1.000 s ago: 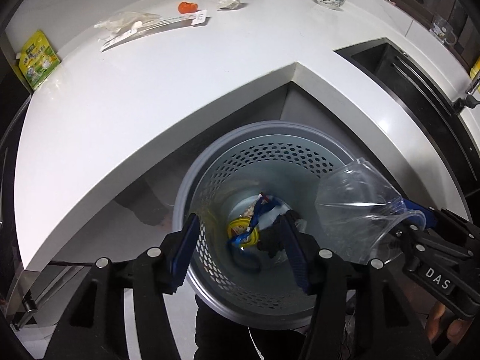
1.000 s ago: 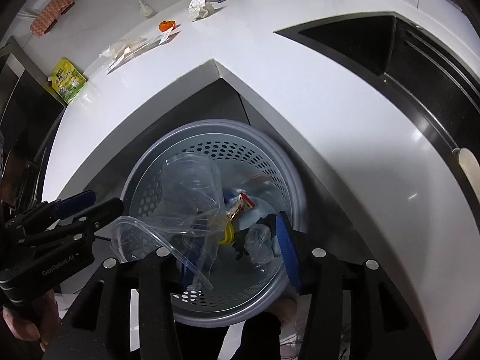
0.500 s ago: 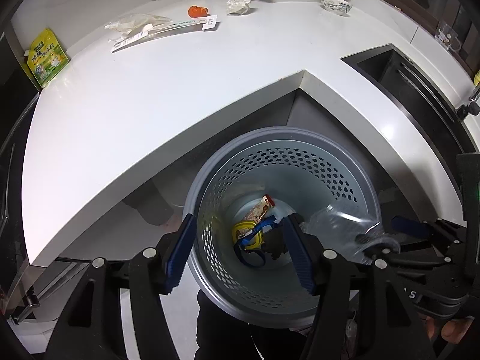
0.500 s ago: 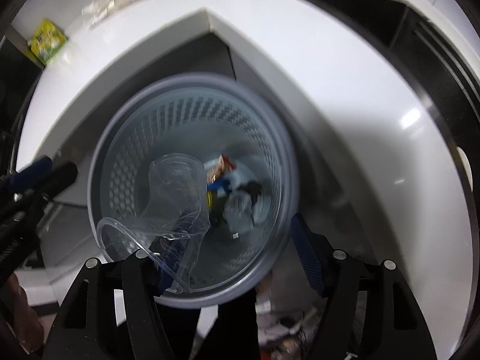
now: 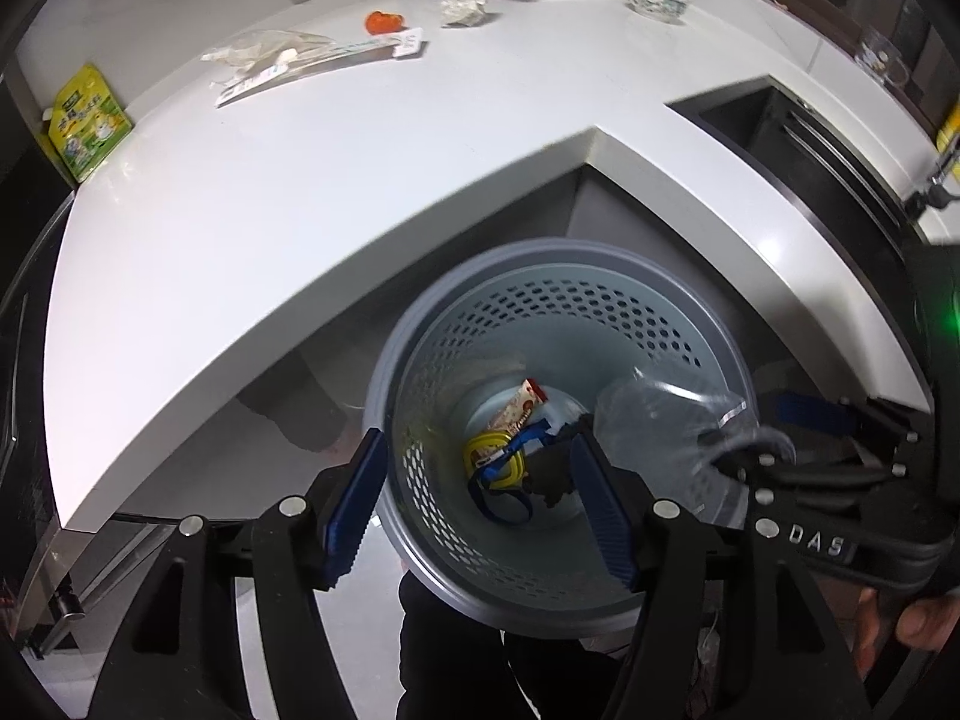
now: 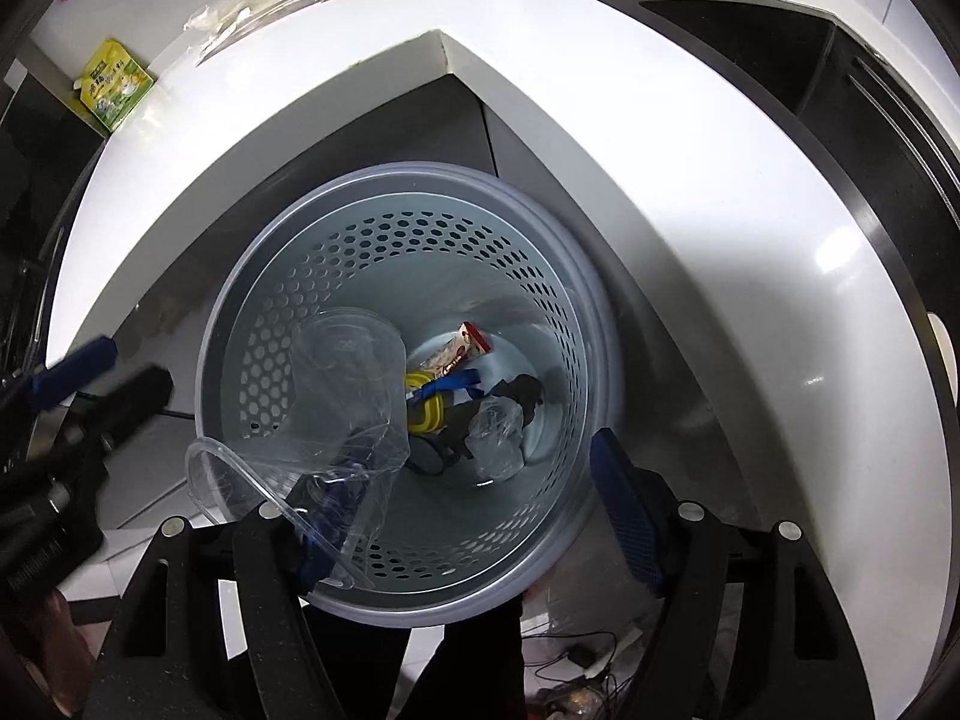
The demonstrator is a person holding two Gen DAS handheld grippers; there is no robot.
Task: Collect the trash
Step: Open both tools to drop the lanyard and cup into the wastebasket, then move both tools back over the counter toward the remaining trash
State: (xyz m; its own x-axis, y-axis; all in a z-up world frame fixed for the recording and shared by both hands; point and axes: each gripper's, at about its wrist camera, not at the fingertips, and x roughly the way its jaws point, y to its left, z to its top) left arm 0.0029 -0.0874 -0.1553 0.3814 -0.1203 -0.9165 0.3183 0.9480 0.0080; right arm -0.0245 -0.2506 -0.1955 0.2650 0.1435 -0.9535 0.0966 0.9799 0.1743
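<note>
White corner counter (image 5: 360, 180), dark sink (image 5: 798, 138) at right; grey perforated bin (image 5: 564, 276) on the floor below the counter's corner.

Progress, judged: partway. Bin already holds a snack wrapper (image 5: 519, 405), a yellow-and-blue item (image 5: 498, 459), something black, and a crumpled clear piece (image 6: 495, 435). Left on the far counter: plastic wrap (image 5: 264, 51) with a long paper strip, orange bit (image 5: 384, 22), crumpled paper (image 5: 467, 0), green packet (image 5: 87, 123) at far left.

Right hand-held gripper (image 6: 474, 513): spread wide, nothing clamped between the fingers. Clear cup (image 6: 336, 414) hangs against its left finger, over the bin's near-left rim, not yet fallen in. Whether it is stuck or mid-drop, cannot tell.

Left hand-held gripper (image 5: 480, 495): spread wide, empty, above the bin.
</note>
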